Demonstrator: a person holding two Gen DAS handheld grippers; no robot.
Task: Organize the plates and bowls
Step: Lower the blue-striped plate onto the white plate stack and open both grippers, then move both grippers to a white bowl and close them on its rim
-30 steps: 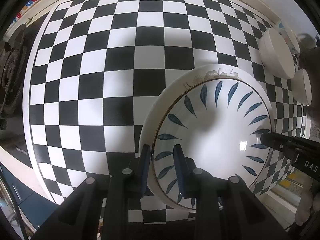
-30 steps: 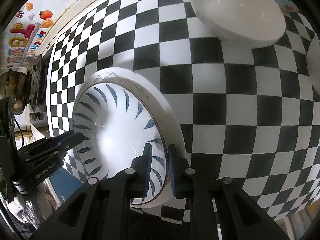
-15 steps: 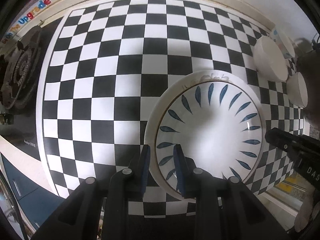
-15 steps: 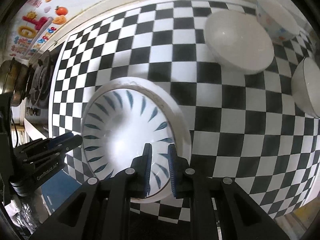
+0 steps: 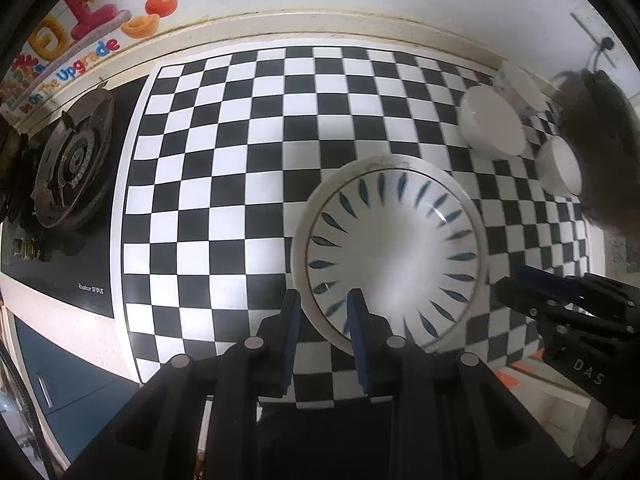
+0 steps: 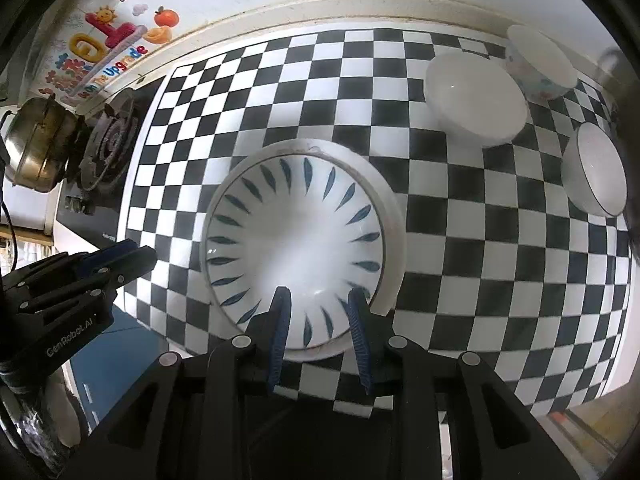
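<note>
Checkered table (image 5: 248, 184) by the stove (image 5: 72, 164) was my workspace. I'd nested the leaf plate (image 5: 396, 248) on a white plate so they'd stack tidy. My right gripper (image 6: 318, 334) had just been opening, jaws clear of the rim, nothing held. My left gripper (image 5: 324, 334) straddled the rim, barely apart; whether it was pinching, I couldn't tell. Three bowls (image 6: 476, 104) waited at the far right.

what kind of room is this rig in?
Most likely a home kitchen counter. A black gas stove burner is set into the worktop, with a steel pot beside it, and crockery such as the blue-leaf patterned white plate and plain white bowl sits on a black-and-white checkered mat.
</note>
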